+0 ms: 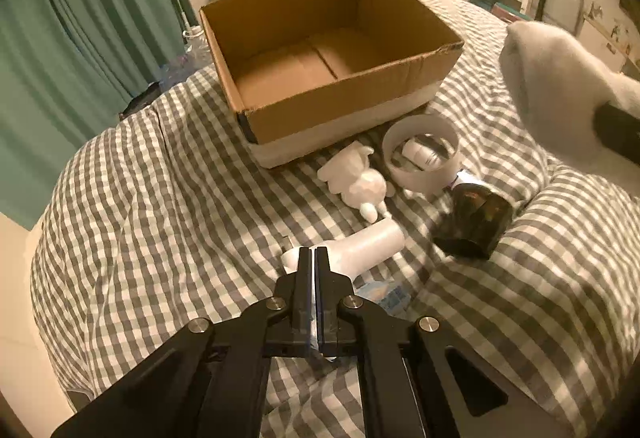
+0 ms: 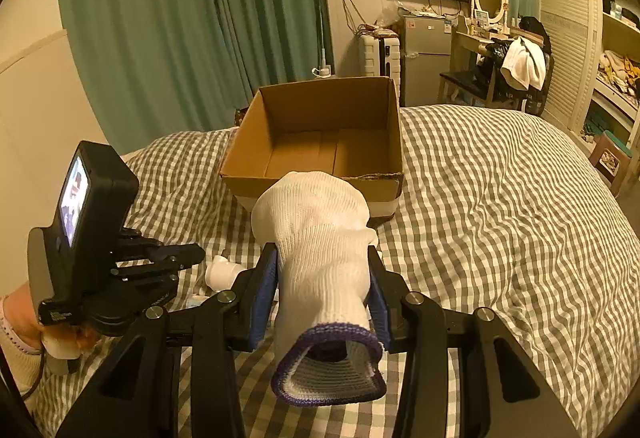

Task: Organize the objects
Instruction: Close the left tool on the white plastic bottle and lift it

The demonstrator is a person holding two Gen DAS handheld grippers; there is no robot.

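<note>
An open, empty cardboard box (image 1: 340,54) stands on the checked bed; it also shows in the right wrist view (image 2: 320,142). My right gripper (image 2: 323,278) is shut on a white knit glove with a purple cuff (image 2: 320,238) and holds it above the bed in front of the box; the glove shows at the right of the left wrist view (image 1: 556,90). My left gripper (image 1: 315,252) is shut and empty, low over a white bottle (image 1: 360,246). Near the box lie a white plush toy (image 1: 356,178), a white tape roll (image 1: 422,154) and a dark jar (image 1: 476,218).
The grey-and-white checked duvet (image 2: 500,206) covers the bed. Green curtains (image 2: 180,18) hang at the left. A small fridge (image 2: 426,54), a desk with a mirror and a chair with clothes stand beyond the bed. A small blue packet (image 1: 384,294) lies by the bottle.
</note>
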